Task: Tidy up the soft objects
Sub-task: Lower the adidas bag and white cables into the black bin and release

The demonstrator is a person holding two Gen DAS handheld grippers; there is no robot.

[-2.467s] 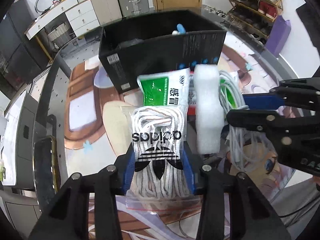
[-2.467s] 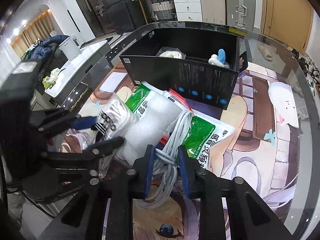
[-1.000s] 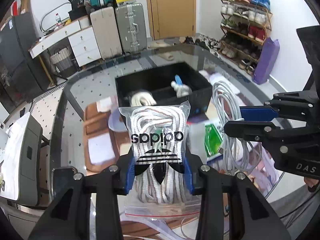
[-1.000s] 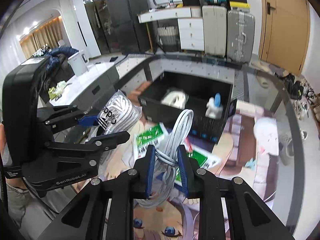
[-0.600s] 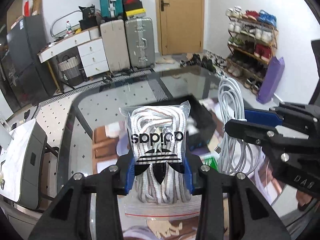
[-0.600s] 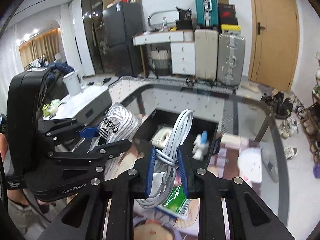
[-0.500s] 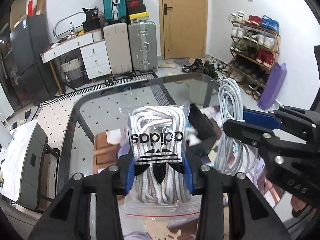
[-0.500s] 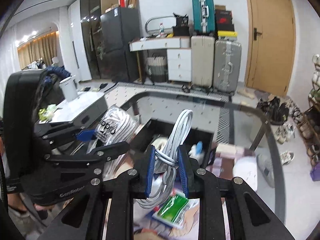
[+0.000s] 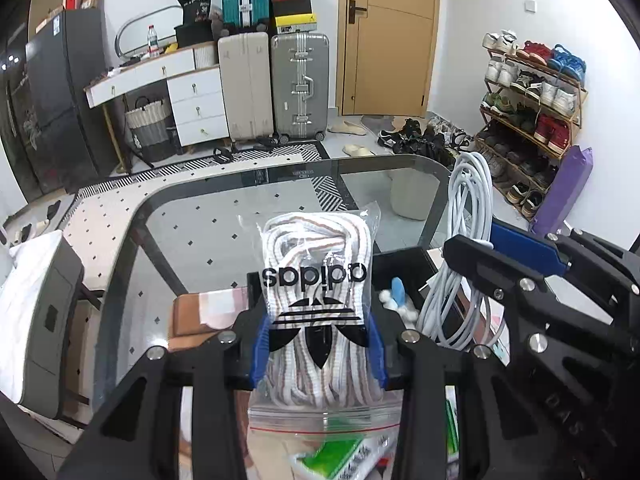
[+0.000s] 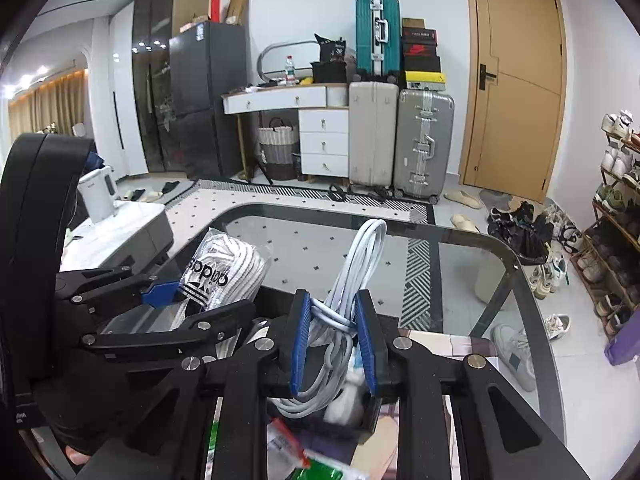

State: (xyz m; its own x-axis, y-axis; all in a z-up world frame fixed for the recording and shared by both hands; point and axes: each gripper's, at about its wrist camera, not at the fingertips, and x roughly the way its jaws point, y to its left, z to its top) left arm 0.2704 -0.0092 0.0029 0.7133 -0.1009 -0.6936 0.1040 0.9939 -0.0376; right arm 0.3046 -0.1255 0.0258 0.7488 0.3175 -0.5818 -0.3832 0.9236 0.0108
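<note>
My left gripper (image 9: 316, 354) is shut on a clear zip bag of white shoelaces (image 9: 316, 280) with a black adidas logo, held up above the black box (image 9: 404, 268). The bag also shows in the right wrist view (image 10: 224, 276). My right gripper (image 10: 332, 344) is shut on a coiled white cable (image 10: 352, 280), held above the same box (image 10: 368, 420). The cable shows at the right of the left wrist view (image 9: 468, 240). Inside the box lies a small white and blue toy (image 9: 398, 296).
The box stands on a glass table (image 9: 208, 224) with a picture mat. Green packets (image 10: 320, 468) lie on the table in front of the box. Suitcases (image 9: 276, 84), white drawers and a shoe rack (image 9: 532, 120) stand beyond the table.
Both grippers lifted their loads off the table and carried them up and forward over the black box. The views tilted up from the table to the room.
</note>
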